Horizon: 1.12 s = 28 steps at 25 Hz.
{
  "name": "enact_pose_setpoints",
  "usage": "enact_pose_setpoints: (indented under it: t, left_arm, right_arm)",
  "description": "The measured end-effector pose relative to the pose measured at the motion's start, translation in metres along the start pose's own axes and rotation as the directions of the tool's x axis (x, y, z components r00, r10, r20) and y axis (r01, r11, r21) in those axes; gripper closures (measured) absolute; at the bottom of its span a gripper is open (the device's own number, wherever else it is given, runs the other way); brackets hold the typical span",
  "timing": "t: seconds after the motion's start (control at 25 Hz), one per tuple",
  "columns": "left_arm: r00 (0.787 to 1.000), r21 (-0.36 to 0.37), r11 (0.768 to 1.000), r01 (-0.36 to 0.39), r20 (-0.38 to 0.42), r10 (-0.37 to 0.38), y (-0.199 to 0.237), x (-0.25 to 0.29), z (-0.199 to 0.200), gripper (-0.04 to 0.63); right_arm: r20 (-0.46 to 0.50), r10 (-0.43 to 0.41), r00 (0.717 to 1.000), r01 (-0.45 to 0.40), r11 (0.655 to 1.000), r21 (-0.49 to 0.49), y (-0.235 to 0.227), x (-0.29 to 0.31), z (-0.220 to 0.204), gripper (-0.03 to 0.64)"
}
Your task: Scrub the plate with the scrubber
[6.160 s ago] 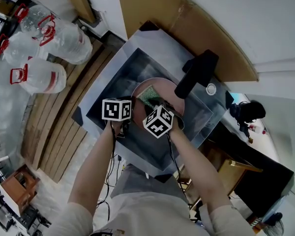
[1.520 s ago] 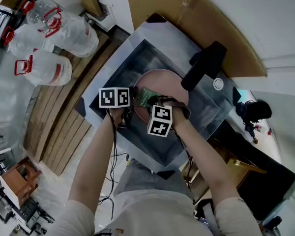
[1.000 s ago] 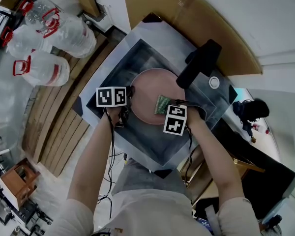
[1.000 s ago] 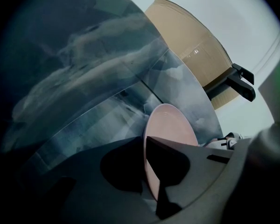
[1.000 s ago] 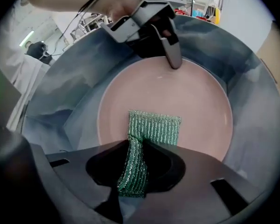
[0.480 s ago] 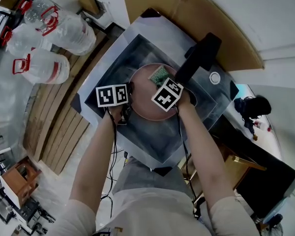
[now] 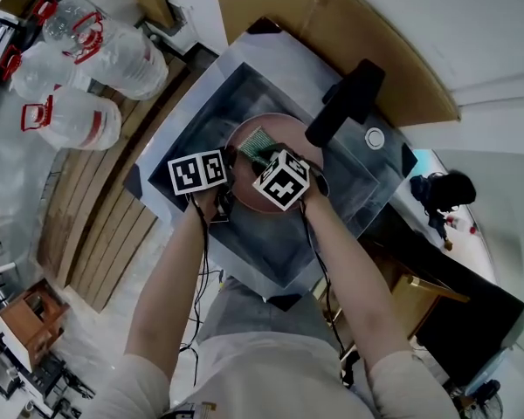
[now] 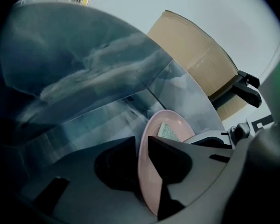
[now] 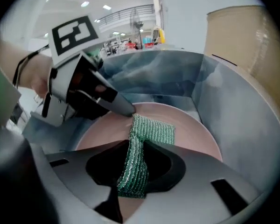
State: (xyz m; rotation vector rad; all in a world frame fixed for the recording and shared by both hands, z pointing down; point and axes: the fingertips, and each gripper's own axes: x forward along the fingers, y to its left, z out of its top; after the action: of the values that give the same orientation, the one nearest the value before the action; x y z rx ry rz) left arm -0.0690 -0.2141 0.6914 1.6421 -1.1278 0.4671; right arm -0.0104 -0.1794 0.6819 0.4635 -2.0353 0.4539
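Observation:
A pink plate sits in the steel sink. My left gripper has the plate's left rim between its jaws. The jaws are opening, and the pads still lie against the rim. My right gripper is shut on a green scrubber. The scrubber's free end lies flat on the plate's face, just beside the left gripper's fingertip. The right gripper's jaws pinch the scrubber's folded near end.
A black faucet reaches over the sink's far right side. Brown cardboard stands behind the sink. Large water jugs lie on the floor at left, next to wooden planks.
My right gripper has swept the scrubber over the plate, from its lower right to its far side, then back toward the left rim. The left gripper has stayed at the rim.

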Motion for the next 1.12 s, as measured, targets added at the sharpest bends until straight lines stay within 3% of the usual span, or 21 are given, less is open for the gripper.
enact_pose_setpoints:
  t: [0.08, 0.2, 0.32, 0.44, 0.76, 0.96, 1.12]
  left_arm:
    - [0.998, 0.027, 0.999, -0.046, 0.044, 0.045, 0.001, -0.008, 0.007, 0.498]
    - [0.989, 0.052, 0.994, -0.095, 0.122, 0.088, 0.002, -0.025, 0.023, 0.469]
    - [0.983, 0.056, 0.995, -0.088, 0.168, 0.078, -0.005, -0.041, 0.035, 0.469]
    - [0.976, 0.080, 0.994, -0.076, 0.209, 0.058, -0.018, -0.065, 0.048, 0.469]
    - [0.951, 0.190, 0.982, -0.019, 0.305, -0.041, -0.059, -0.143, 0.085, 0.486]
    - [0.918, 0.270, 0.963, -0.028, 0.388, -0.082, -0.088, -0.199, 0.108, 0.517]
    - [0.873, 0.384, 0.919, -0.087, 0.474, -0.116, -0.118, -0.244, 0.128, 0.546]
  right_arm:
    - [0.078, 0.007, 0.997, -0.017, 0.991, 0.136, 0.000, -0.009, 0.007, 0.489]
    - [0.170, -0.043, 0.985, -0.015, 0.947, 0.321, -0.005, -0.024, 0.013, 0.493]
    - [0.264, -0.089, 0.960, -0.033, 0.905, 0.424, -0.002, -0.047, 0.025, 0.500]
    - [0.372, -0.130, 0.919, -0.081, 0.862, 0.501, 0.004, -0.079, 0.041, 0.503]
    - [0.566, -0.253, 0.785, -0.120, 0.834, 0.539, 0.008, -0.187, 0.089, 0.505]
    - [0.659, -0.298, 0.691, -0.099, 0.864, 0.494, 0.016, -0.263, 0.121, 0.505]
    - [0.707, -0.320, 0.630, -0.029, 0.901, 0.433, 0.025, -0.316, 0.140, 0.505]
